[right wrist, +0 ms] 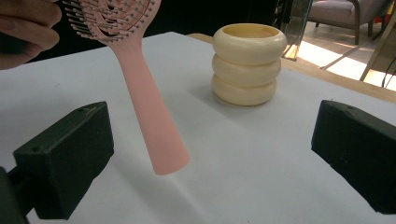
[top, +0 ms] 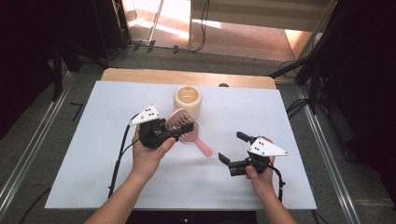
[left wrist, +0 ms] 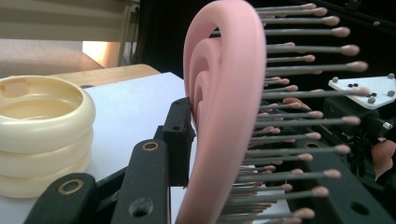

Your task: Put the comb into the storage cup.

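Note:
A pink hairbrush (top: 189, 130) is held off the white table by its head, handle pointing down toward the right. My left gripper (top: 180, 127) is shut on the brush head; in the left gripper view the pink frame (left wrist: 219, 107) stands between the black jaws with its bristles pointing right. A cream ribbed cup (top: 187, 100) stands upright just beyond the brush, also seen as the cup (left wrist: 39, 130) and the cup (right wrist: 248, 63). My right gripper (top: 232, 148) is open at the right, jaws wide apart, with the brush handle (right wrist: 152, 121) hanging in front of it.
The white table top (top: 93, 158) lies on a wooden board (top: 140, 74) that shows at the far edge. Metal floor rails run along both sides, and cables lie on the floor at the right.

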The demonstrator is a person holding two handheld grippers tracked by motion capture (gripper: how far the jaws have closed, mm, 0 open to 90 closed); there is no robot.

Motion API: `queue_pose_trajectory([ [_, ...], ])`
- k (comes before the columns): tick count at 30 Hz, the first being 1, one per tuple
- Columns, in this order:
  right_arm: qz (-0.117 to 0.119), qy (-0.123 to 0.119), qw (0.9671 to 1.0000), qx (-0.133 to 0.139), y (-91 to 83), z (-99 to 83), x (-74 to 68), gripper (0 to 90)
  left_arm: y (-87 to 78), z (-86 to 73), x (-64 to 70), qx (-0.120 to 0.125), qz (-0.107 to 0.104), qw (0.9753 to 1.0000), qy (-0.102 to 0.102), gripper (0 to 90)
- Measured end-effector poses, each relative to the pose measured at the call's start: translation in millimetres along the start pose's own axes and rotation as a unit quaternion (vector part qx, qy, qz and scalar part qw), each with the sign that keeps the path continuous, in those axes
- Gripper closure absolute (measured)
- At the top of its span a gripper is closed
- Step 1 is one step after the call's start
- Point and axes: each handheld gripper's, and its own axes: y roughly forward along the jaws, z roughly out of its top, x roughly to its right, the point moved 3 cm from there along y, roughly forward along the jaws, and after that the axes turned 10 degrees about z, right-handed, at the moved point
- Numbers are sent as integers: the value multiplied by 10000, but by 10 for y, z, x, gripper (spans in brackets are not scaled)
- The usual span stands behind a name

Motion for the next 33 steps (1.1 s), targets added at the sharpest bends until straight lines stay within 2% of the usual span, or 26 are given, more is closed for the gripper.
queue_pose_trajectory([
  [33, -432, 134, 9990, 29, -443, -237, 217, 0, -113, 197, -179, 159, 199, 9997, -18, 635],
])
